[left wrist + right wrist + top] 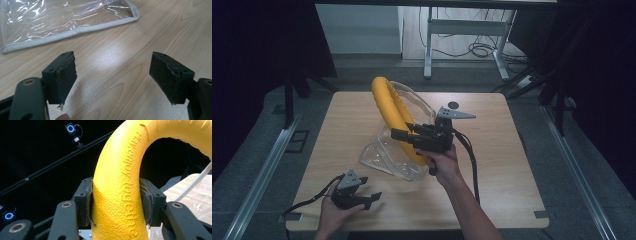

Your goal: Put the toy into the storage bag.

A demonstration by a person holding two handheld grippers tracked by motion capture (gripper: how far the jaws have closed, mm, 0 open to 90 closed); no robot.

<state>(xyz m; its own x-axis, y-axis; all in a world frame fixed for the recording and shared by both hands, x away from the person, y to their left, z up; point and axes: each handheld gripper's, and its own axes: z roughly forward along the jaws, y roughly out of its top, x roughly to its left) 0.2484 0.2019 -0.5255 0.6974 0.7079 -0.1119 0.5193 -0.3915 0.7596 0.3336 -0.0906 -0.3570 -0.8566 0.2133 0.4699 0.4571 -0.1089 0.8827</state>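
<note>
A yellow foam ring [393,114] stands on edge over the middle of the table, partly inside a clear plastic bag [388,159] with a pale grey trim. My right gripper [401,135] is shut on the ring's lower part; in the right gripper view the ring [122,190] sits squeezed between both pads, with raised lettering on it. My left gripper [371,199] rests open near the table's front left, with nothing between its jaws. In the left gripper view the bag's trimmed edge [72,32] lies flat on the wood beyond the open gripper [112,75].
The wooden table [497,150] has a small dark round mark [454,105] near its far edge. Black curtains hang on both sides. A white desk frame [462,30] with cables stands on the floor beyond. Cables trail from both grippers.
</note>
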